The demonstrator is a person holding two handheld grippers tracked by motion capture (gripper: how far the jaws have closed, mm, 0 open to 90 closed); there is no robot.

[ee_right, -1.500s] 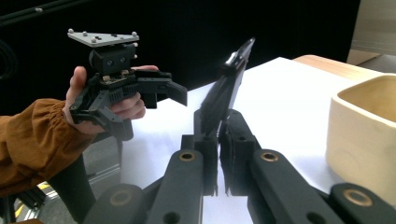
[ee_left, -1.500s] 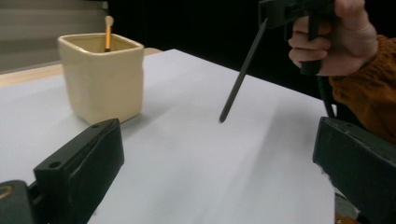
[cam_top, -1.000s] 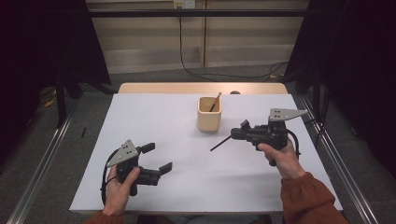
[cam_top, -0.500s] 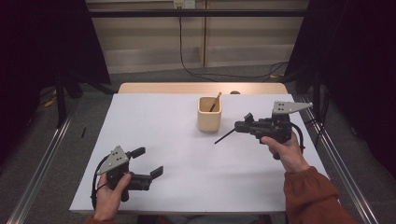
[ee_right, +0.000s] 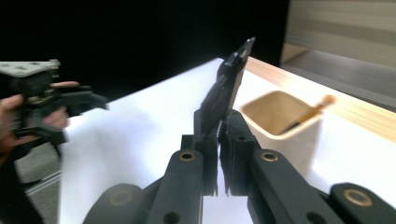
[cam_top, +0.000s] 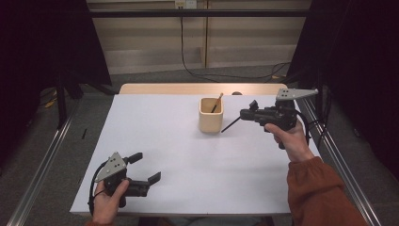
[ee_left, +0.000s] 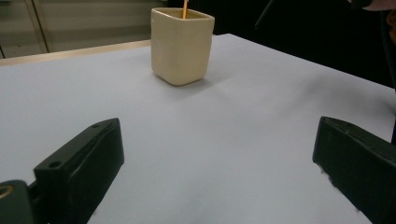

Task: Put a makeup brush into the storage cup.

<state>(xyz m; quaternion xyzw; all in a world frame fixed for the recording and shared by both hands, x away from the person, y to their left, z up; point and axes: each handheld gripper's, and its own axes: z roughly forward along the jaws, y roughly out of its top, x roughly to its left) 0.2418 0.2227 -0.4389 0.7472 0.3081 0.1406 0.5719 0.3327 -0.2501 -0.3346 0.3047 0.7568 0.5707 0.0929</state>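
A cream square cup stands on the white table right of centre, with a wooden stick leaning inside it. My right gripper hovers just right of the cup, shut on a thin black tool that slants down toward the cup's base. In the right gripper view the black tool rises from between my closed jaws, with the cup behind. My left gripper is open near the front left corner. Nothing lies between its jaws in the left gripper view, where the cup stands far ahead.
A wooden strip runs along the table's far edge, with a small dark object on it. Metal rails flank both sides. Dark curtains hang at left and right, and a cable drops down the back wall.
My left gripper has drawn back toward the front left corner, still open. My right gripper, with the black tool, has moved right and away from the person, rising beside the cup.
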